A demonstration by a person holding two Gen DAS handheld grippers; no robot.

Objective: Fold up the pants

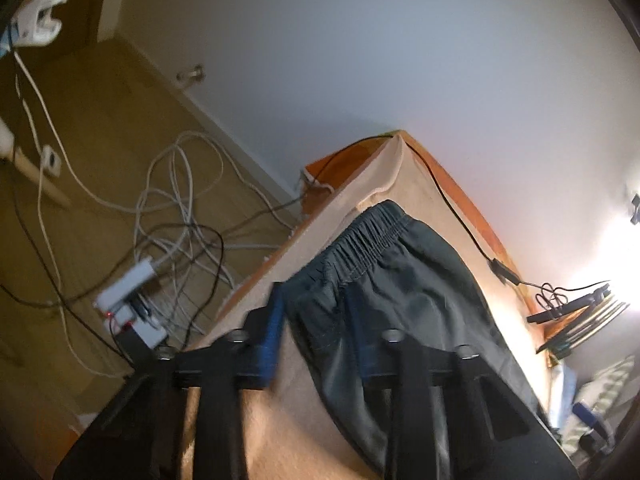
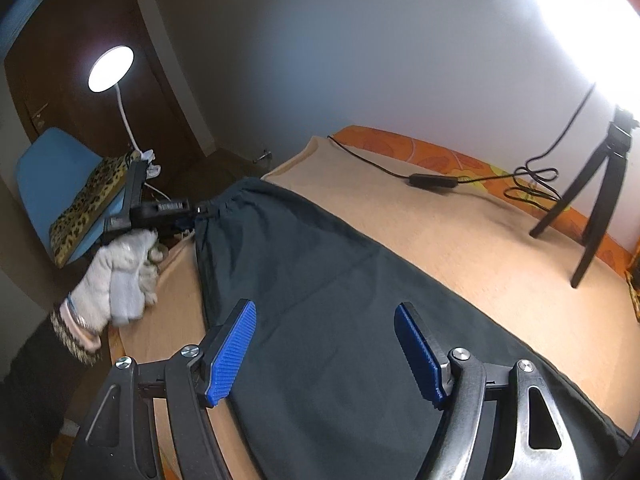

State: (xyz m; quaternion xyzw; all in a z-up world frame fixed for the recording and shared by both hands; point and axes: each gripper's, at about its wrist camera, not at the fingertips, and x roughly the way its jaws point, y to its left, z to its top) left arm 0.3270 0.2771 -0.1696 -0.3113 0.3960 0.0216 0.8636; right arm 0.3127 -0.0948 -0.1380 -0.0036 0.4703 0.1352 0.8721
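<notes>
- Left wrist view: dark pants [image 1: 404,292] are lying on a beige blanket [image 1: 404,172] covering the bed, elastic waistband [image 1: 368,240] pointing toward the far corner.
- The left gripper [image 1: 316,344] is sitting at the near edge of the waist area, blurred; one blue pad [image 1: 268,348] is showing left of the fabric, the other is hidden behind a raised fold of cloth.
- Its jaws are looking nearly closed with pants fabric bunched between them, so it is pinching the pants at the waist side.
- Tangled white and black cables [image 1: 176,216] and a power strip [image 1: 128,284] are lying on the floor to the left; a black cord [image 1: 460,216] is running along the far bed edge.
- Right wrist view: the pants [image 2: 320,280] are spreading diagonally across the blanket [image 2: 460,232], waistband far left, legs running toward the near right.
- The right gripper [image 2: 324,356] is hovering over the leg part, jaws wide apart, blue pads [image 2: 232,352] clear of the cloth, holding nothing.
- A gloved hand [image 2: 120,276] is holding the left gripper [image 2: 200,210] at the waistband corner, far left.
- A small black tripod [image 2: 592,200] is standing on the bed at right, a black cord [image 2: 432,180] beside it.
- A lit round lamp [image 2: 110,68] and a blue chair [image 2: 52,176] with a leopard-print cushion [image 2: 88,200] are standing beyond the bed.
</notes>
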